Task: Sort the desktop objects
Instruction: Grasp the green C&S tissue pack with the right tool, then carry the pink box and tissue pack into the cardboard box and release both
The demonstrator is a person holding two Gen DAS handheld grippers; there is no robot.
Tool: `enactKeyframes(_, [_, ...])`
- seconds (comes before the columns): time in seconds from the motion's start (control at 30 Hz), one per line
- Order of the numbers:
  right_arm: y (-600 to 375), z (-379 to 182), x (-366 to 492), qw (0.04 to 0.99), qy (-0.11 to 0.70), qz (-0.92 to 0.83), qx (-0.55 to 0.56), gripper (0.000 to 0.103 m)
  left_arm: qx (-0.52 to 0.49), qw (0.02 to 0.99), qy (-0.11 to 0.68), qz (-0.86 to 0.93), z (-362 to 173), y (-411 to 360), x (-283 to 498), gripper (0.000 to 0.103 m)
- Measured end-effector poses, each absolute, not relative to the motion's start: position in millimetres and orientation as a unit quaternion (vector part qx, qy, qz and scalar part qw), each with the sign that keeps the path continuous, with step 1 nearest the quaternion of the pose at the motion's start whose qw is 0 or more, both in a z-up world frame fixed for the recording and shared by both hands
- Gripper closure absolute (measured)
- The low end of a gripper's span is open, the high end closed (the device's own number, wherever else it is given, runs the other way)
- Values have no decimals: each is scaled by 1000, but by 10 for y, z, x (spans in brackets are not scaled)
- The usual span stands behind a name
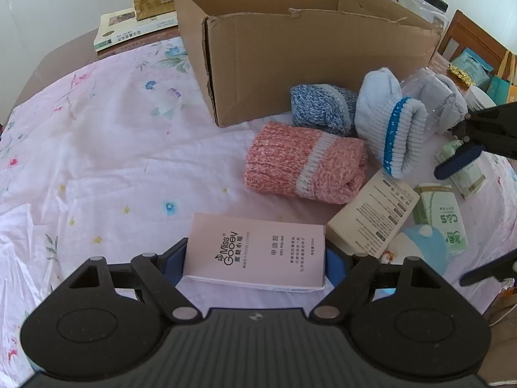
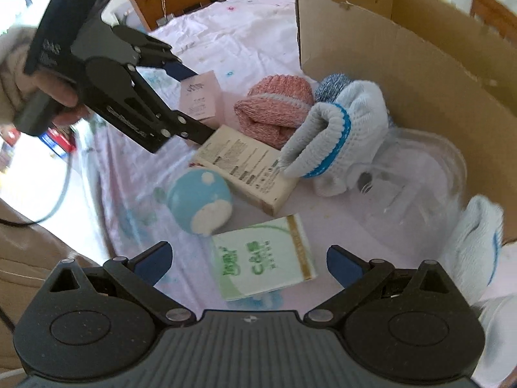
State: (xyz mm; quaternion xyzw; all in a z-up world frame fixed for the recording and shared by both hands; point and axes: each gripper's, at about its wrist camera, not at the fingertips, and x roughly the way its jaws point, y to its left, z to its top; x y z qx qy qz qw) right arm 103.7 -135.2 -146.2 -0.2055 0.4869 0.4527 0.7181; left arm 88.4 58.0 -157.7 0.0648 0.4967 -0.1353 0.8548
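Note:
A pink "Miss Gooey" box [image 1: 255, 252] lies on the flowered cloth between the blue pads of my left gripper [image 1: 257, 258], which is shut on its two short ends. The right wrist view shows that same left gripper [image 2: 200, 106] around the pink box [image 2: 198, 97], held by a hand. My right gripper [image 2: 248, 265] is open above a green-and-white box [image 2: 261, 265], not touching it. Nearby lie a cream box [image 2: 248, 168], a round blue toy [image 2: 200, 200], a pink sock roll [image 1: 300, 165], a blue knit sock [image 1: 320, 106] and a white sock with blue bands [image 1: 387, 123].
An open cardboard box [image 1: 307, 58] stands at the back of the table, right behind the socks. A clear plastic container [image 2: 420, 174] lies on its side against it, with another white sock [image 2: 475, 242] at the right. Books [image 1: 129, 29] and a tissue pack [image 1: 155, 0] sit far left.

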Motion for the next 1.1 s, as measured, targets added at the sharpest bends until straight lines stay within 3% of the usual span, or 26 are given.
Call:
enactKeyframes(0.13, [-1287, -1499, 971, 720, 464, 450, -253, 1, 63, 858, 491, -136, -1544, 588, 837, 21])
enactKeyframes(0.53, [-1251, -1503, 880, 714, 449, 446, -299, 32, 63, 862, 483, -138, -1441, 619, 751, 21])
enactKeyframes(1.1, [-1379, -1106, 930, 744, 443, 418, -274, 38, 73, 872, 453, -172, -991, 488, 740, 21])
